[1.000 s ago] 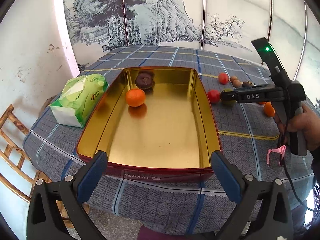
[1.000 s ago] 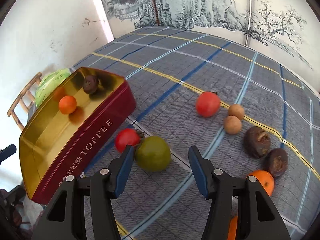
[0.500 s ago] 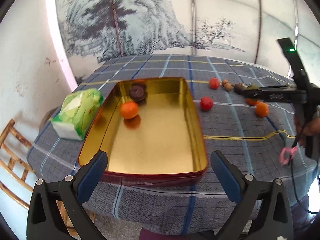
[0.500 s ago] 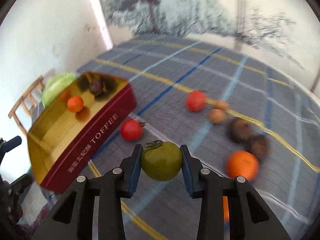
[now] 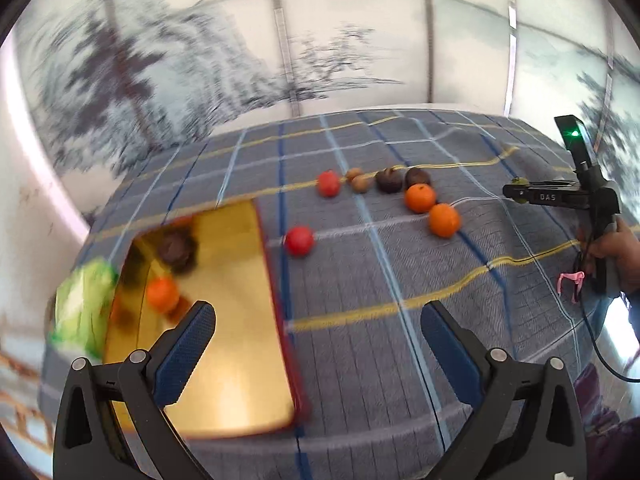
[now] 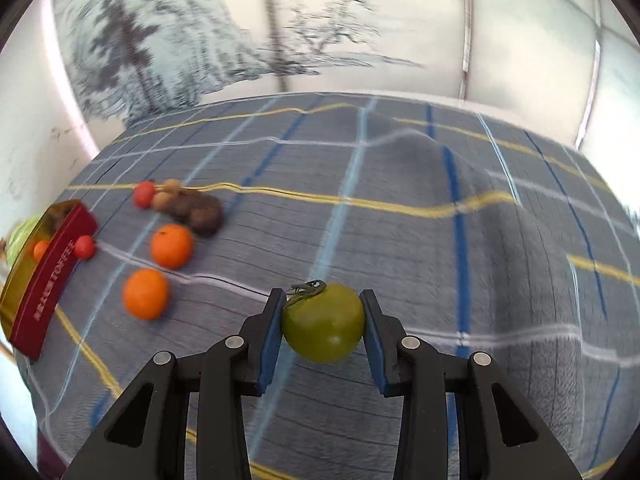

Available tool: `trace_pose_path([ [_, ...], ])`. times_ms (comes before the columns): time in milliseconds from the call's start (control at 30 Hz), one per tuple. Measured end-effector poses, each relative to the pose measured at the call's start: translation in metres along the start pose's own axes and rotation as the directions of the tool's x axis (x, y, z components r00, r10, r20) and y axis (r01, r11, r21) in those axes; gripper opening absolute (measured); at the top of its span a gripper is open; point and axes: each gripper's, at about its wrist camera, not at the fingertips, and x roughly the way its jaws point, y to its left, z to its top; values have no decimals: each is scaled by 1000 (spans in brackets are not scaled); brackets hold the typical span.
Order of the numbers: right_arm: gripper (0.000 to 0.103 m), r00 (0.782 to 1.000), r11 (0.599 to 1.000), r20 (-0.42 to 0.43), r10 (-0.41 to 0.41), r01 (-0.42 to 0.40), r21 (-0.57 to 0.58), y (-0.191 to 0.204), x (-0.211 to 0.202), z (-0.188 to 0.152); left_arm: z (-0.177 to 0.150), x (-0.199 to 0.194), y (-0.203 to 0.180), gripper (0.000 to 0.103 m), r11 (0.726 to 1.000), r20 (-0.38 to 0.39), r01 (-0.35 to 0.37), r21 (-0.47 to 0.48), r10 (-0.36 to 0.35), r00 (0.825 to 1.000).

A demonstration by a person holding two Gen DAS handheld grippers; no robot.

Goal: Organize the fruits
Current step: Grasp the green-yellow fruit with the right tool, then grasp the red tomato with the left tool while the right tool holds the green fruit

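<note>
My right gripper (image 6: 323, 320) is shut on a green tomato (image 6: 323, 328) and holds it above the checked cloth, right of the other fruit. The left wrist view shows it far right (image 5: 516, 192), gripped by a hand (image 5: 616, 248). My left gripper (image 5: 317, 312) is open and empty over the right rim of the gold toffee tin (image 5: 240, 360). An orange (image 5: 162, 294) and a dark fruit (image 5: 176, 246) lie in the tin. On the cloth lie two red tomatoes (image 5: 299, 240) (image 5: 329, 183), two oranges (image 5: 420, 198) (image 5: 444, 220), small brown fruits (image 5: 360, 182) and dark fruits (image 5: 389, 180).
A green tissue pack (image 5: 82, 308) lies left of the tin at the table's edge. A painted screen (image 5: 280, 60) stands behind the table. The cloth rises in a fold (image 6: 420, 148) at the far right. The tin's red wall (image 6: 48, 276) is at the left of the right wrist view.
The right gripper closed on the green tomato, lifted it and carried it right, away from the tin. The left gripper swung right, so the tin now sits at the left of its view.
</note>
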Motion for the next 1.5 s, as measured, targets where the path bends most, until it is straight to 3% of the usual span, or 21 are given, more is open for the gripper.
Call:
trace_pose_path([
  [67, 38, 1000, 1000, -1, 14, -14, 19, -5, 5, -1, 17, 7, -1, 102, 997, 12, 6, 78, -7, 1000],
  [167, 39, 999, 999, -2, 39, -39, 36, -10, 9, -6, 40, 21, -4, 102, 967, 16, 49, 252, -55, 998],
  [267, 39, 998, 998, 5, 57, -58, 36, -9, 9, -6, 62, 49, -8, 99, 893, -63, 122, 433, -105, 992],
  [367, 39, 997, 996, 5, 75, -76, 39, -9, 8, -9, 75, 81, -8, 92, 818, -196, 220, 532, -134, 971],
  [400, 39, 997, 996, 5, 79, -79, 42, -10, 8, -9, 79, 92, -7, 91, 796, -247, 257, 548, -140, 959],
  [533, 39, 996, 994, 3, 87, -87, 60, -13, 8, -9, 82, 126, -1, 84, 755, -341, 302, 582, -111, 933],
  [600, 39, 996, 994, 1, 89, -89, 60, -13, 9, -9, 80, 140, 2, 75, 745, -375, 311, 590, -88, 923],
  [667, 39, 996, 994, -6, 91, -90, 58, -14, 10, -8, 77, 151, 4, 59, 735, -409, 327, 595, -74, 910],
  [733, 39, 996, 995, -13, 90, -89, 54, -12, 11, -8, 72, 161, 5, 57, 729, -439, 346, 591, -69, 896],
  [900, 39, 996, 995, -14, 89, -88, 53, -10, 11, -8, 62, 174, 10, 57, 740, -479, 377, 557, -84, 874],
  [933, 39, 996, 995, -14, 88, -87, 52, -10, 11, -8, 62, 172, 11, 48, 745, -476, 385, 545, -103, 873],
  [967, 39, 996, 995, -14, 88, -87, 53, -10, 11, -8, 62, 172, 11, 30, 752, -486, 399, 525, -120, 866],
  [1000, 39, 996, 995, -14, 88, -87, 53, -10, 11, -8, 63, 172, 13, 28, 763, -500, 419, 492, -146, 853],
  [1033, 39, 996, 995, -14, 88, -87, 53, -10, 11, -8, 62, 171, 14, 28, 777, -496, 413, 475, -152, 855],
  [1100, 39, 996, 995, -14, 88, -87, 53, -10, 10, -8, 60, 168, 15, 28, 802, -472, 384, 457, -147, 869],
  [1233, 39, 996, 995, -14, 88, -87, 53, -11, 11, -8, 49, 143, 8, 28, 874, -378, 280, 398, -122, 918],
  [1333, 39, 996, 995, -15, 82, -81, 50, -10, 11, -8, 46, 108, 5, 28, 942, -286, 217, 255, -141, 948],
  [1433, 39, 997, 996, -18, 73, -72, 46, -9, 11, -8, 41, 71, 0, 28, 976, -209, 187, 113, -161, 965],
  [1500, 39, 997, 997, -19, 69, -68, 44, -8, 12, -7, 41, 58, -4, 28, 984, -180, 175, 44, -165, 970],
])
